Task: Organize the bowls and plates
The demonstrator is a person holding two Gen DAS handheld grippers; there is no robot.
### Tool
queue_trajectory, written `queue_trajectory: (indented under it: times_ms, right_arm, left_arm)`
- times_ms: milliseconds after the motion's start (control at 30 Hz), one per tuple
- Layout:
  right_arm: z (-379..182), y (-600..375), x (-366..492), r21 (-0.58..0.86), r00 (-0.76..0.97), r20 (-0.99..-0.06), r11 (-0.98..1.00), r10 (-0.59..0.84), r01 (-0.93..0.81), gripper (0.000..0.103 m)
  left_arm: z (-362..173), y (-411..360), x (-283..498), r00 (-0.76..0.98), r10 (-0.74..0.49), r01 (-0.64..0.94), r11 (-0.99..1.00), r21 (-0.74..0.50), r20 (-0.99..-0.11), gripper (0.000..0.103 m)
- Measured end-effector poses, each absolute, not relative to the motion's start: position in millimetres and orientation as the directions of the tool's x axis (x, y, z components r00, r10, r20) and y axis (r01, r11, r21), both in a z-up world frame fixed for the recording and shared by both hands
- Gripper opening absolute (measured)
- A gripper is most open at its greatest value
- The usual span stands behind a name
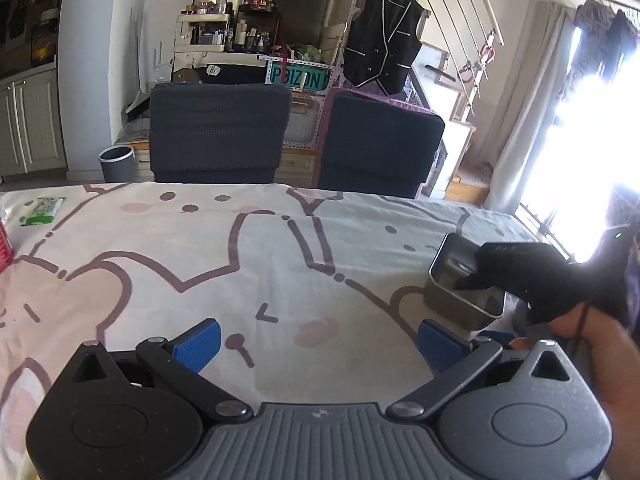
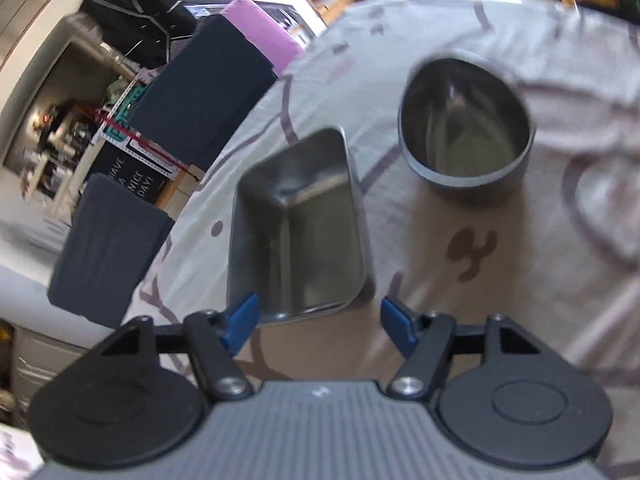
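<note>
A rectangular steel dish [image 2: 298,228] stands on the patterned cloth just in front of my right gripper [image 2: 318,320], which is open, its blue fingers apart at the dish's near end and holding nothing. A round steel bowl [image 2: 466,128] stands beyond it to the right. In the left wrist view the same rectangular dish [image 1: 460,284] is at the right, partly hidden by the black right gripper body above it. My left gripper [image 1: 320,342] is open and empty over the cloth.
Two dark chairs [image 1: 220,132] stand at the table's far edge [image 1: 240,186]. A green packet [image 1: 44,210] and a red object [image 1: 5,246] lie at the left. A grey bin [image 1: 117,162] stands on the floor beyond.
</note>
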State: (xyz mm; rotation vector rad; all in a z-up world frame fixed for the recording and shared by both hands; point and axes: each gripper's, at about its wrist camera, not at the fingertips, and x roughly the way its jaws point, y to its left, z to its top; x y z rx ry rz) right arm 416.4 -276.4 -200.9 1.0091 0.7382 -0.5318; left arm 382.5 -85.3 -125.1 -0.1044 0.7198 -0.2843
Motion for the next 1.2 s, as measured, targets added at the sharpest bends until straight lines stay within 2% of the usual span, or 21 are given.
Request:
queue_trajectory:
  times_ms: [300, 400, 467, 533, 733, 867, 933, 1000, 1100, 1167, 1200]
  right_arm:
    - [-214.4, -269.0, 432.5, 0.498, 0.619, -0.776, 0.485, -0.121, 0.719, 0.068]
    - [-212.2, -271.4, 432.5, 0.488, 0.618, -0.778, 0.513, -0.111, 0.706, 0.050]
    - [-213.1, -272.9, 433.3, 0.500, 0.620, -0.781, 0.528, -0.068, 0.687, 0.032]
    - [-212.3, -272.5, 432.8, 0.501, 0.617, -0.786, 0.546, -0.036, 0.671, 0.024]
    - [-205.0, -261.6, 437.3, 0.460, 0.580, -0.812, 0.679, 0.062, 0.572, 0.013]
    - [-201.6, -245.1, 446.7, 0.412, 0.490, -0.849, 0.829, 0.198, 0.378, 0.012]
    - [-193.7, -233.9, 447.7, 0.328, 0.470, -0.867, 0.900, 0.167, 0.286, 0.009]
    - [-184.3, -223.0, 448.0, 0.231, 0.487, -0.868, 0.946, 0.095, 0.227, 0.009]
    - [-177.3, -211.1, 444.8, 0.180, 0.549, -0.834, 0.967, 0.054, 0.179, 0.022]
    - [-178.4, -207.9, 443.0, 0.193, 0.550, -0.832, 0.968, 0.077, 0.157, 0.047]
    - [-179.0, -207.3, 441.9, 0.199, 0.547, -0.833, 0.967, 0.083, 0.157, 0.053]
  left_arm:
    - [-131.8, -84.7, 388.9, 0.714, -0.292, 0.218, 0.956, -0.194, -0.636, 0.103]
    - [-131.9, -83.9, 388.8, 0.716, -0.286, 0.213, 0.958, -0.190, -0.637, 0.103]
    - [-130.9, -83.7, 388.2, 0.715, -0.287, 0.212, 0.958, -0.194, -0.637, 0.103]
    - [-129.2, -83.4, 386.6, 0.717, -0.289, 0.212, 0.957, -0.197, -0.634, 0.103]
    - [-126.1, -77.6, 385.4, 0.729, -0.287, 0.200, 0.958, -0.208, -0.622, 0.103]
    - [-125.7, -73.0, 388.2, 0.726, -0.301, 0.203, 0.953, -0.226, -0.618, 0.103]
    - [-127.2, -70.1, 391.3, 0.721, -0.307, 0.200, 0.951, -0.237, -0.622, 0.101]
    - [-129.7, -66.7, 395.6, 0.713, -0.312, 0.196, 0.949, -0.249, -0.628, 0.093]
    - [-136.0, -63.1, 402.1, 0.695, -0.314, 0.188, 0.948, -0.258, -0.646, 0.085]
    - [-141.0, -61.1, 407.0, 0.681, -0.315, 0.190, 0.948, -0.256, -0.661, 0.077]
    - [-143.1, -60.1, 409.0, 0.673, -0.317, 0.189, 0.947, -0.259, -0.668, 0.071]
